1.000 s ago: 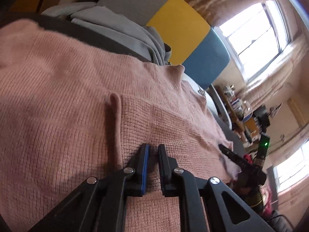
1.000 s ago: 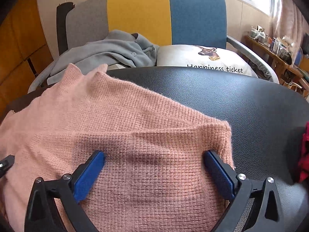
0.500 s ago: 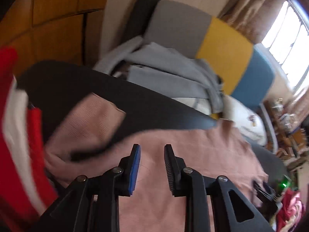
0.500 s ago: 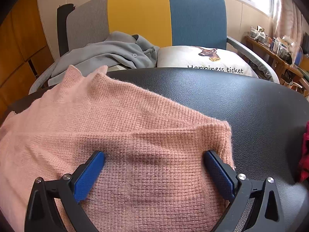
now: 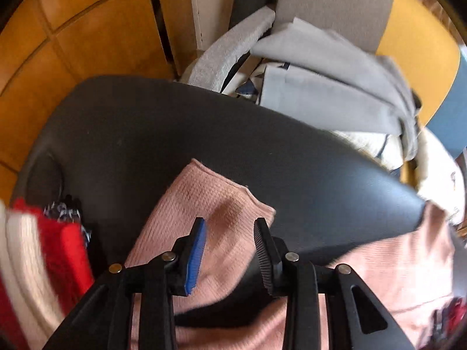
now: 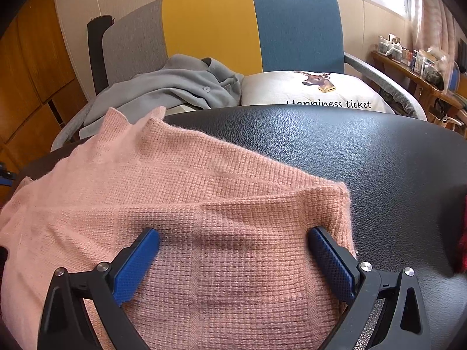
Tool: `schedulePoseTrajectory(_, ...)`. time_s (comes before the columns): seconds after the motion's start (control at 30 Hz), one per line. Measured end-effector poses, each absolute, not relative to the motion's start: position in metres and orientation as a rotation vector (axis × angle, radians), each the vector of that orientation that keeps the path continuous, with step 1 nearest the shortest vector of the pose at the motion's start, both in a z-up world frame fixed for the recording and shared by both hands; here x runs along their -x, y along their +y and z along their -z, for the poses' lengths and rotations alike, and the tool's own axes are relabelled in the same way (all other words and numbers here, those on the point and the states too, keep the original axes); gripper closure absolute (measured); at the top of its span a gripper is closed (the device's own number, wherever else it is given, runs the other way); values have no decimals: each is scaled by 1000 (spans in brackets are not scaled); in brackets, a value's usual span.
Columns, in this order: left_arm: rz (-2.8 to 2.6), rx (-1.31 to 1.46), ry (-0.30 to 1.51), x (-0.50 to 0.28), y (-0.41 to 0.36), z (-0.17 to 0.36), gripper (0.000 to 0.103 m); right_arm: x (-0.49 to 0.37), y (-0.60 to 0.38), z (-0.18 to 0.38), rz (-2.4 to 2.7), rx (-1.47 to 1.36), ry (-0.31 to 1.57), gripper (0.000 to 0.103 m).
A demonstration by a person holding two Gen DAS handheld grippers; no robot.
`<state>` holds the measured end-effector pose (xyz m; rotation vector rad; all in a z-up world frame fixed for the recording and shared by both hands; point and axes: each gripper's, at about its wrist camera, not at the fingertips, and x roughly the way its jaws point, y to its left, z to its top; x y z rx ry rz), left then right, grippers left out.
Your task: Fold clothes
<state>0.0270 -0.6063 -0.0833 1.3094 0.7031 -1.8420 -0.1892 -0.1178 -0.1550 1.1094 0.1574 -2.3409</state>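
Observation:
A pink knit sweater (image 6: 186, 192) lies on a black leather surface (image 6: 364, 157), its right side folded over the body. My right gripper (image 6: 233, 233) is wide open and rests low over that folded part, one blue pad on each side of it. In the left wrist view the sweater's left sleeve (image 5: 216, 201) lies stretched out on the black surface (image 5: 181, 134), cuff end farthest from me. My left gripper (image 5: 229, 227) hovers just above the sleeve near the cuff, open, with nothing clamped between its fingers.
A red and white garment (image 5: 43, 248) lies at the left edge of the black surface. Behind it stands a grey, yellow and blue chair (image 6: 233, 29) holding a grey garment (image 6: 175, 87) and a white printed cushion (image 6: 315, 90). Wooden panels (image 5: 87, 29) are on the left.
My left gripper let go of the sweater's body, opened, and swung left to the outstretched sleeve. The right gripper and the folded part have stayed still.

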Motion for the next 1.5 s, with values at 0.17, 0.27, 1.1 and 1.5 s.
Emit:
schedulePoseTrajectory(0.17, 1823, -1353, 719, -21, -607, 105, 64, 190, -118, 155, 2343, -1106, 162, 0)
schedulePoseTrajectory(0.27, 1822, -1354, 732, -26, -606, 114, 61, 191, -118, 155, 2345, -1107, 166, 0)
schedulePoseTrajectory(1.1, 2303, -712, 1129, -84, -540, -46, 96, 191, -118, 157, 2353, -1104, 194, 0)
schedulePoseTrajectory(1.5, 1917, -553, 1301, -117, -586, -10, 87, 190, -121, 156, 2354, -1106, 187, 0)
